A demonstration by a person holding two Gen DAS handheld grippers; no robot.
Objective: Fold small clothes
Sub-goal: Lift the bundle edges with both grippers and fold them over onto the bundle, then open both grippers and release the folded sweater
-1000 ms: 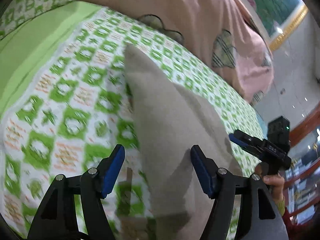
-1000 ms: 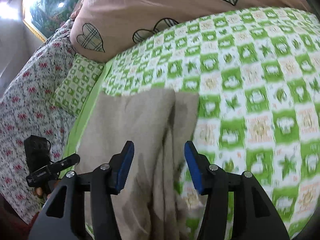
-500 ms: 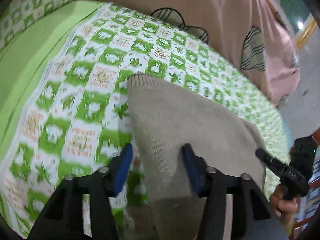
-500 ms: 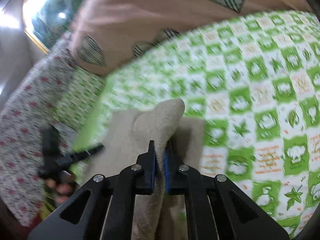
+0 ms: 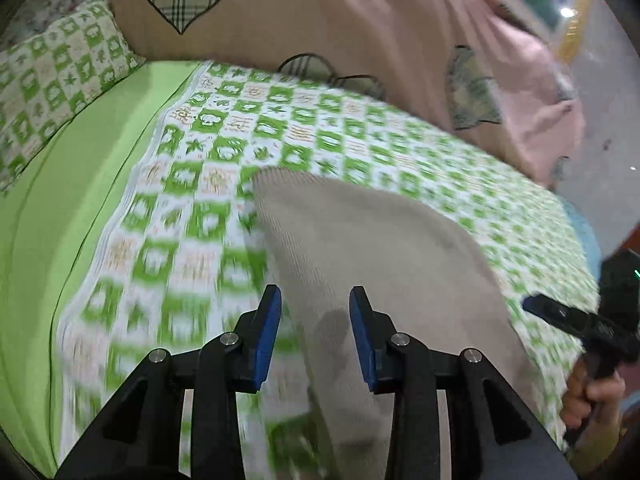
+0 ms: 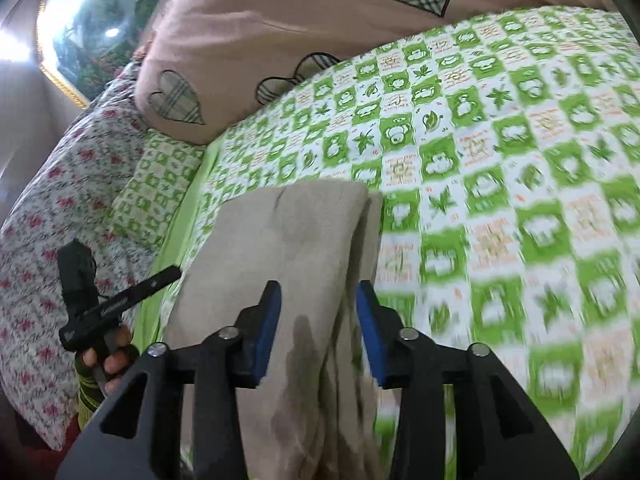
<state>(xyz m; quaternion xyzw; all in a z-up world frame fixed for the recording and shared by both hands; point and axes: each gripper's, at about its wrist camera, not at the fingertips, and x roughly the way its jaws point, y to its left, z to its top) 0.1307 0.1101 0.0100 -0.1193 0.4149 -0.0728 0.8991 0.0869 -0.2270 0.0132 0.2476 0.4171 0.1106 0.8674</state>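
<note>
Fold just laid: beige garment (image 5: 372, 240) flat, frame centre. Left gripper (image 5: 315, 332) closing, right gripper (image 6: 318, 328) reopening; both half-open, gripping nothing. Next: regrasp edge.

My right gripper (image 6: 318, 320), its jaws just reopened and apart, hangs over the beige knit garment (image 6: 288, 248) folded on the green-checked bedspread (image 6: 500, 140), with my left gripper (image 6: 120, 300) off to its left.
</note>
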